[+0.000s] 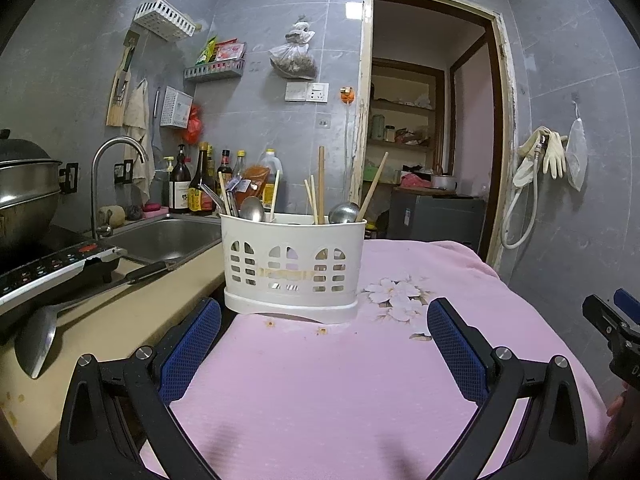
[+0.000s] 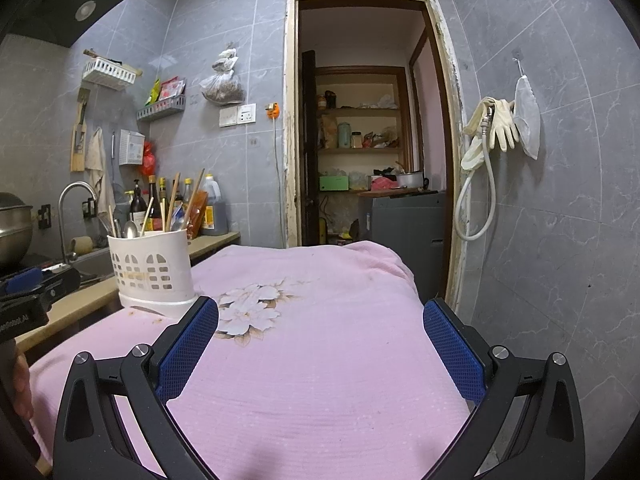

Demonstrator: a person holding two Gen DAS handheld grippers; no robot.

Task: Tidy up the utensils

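Covering the bench is a big pink cloth (image 1: 320, 380) with a white flower print (image 2: 250, 308) on it. Next to it on the left runs a tan bench top (image 1: 132, 312) with a steel sink (image 1: 168, 236) and a curved tap (image 1: 116, 168). A long metal ladle (image 1: 44, 332) lies flat on that tan top, near a black cooker (image 1: 48, 268).

A white plastic utensil holder (image 1: 294, 268) stands upright on the pink cloth, at its left edge, close to the sink. It has little window holes in its front. Wooden chopsticks (image 1: 321, 184) poke up out of it, and two shiny spoons (image 1: 253, 209) sit in it with their round ends up.

Both sets of tongs are over the cloth, nearer than the holder and not touching it. The left tongs (image 1: 324, 320) are spread wide apart, with nothing between their blue pads (image 1: 198, 344). The right tongs (image 2: 320, 320) are wide apart too, and they grip nothing.
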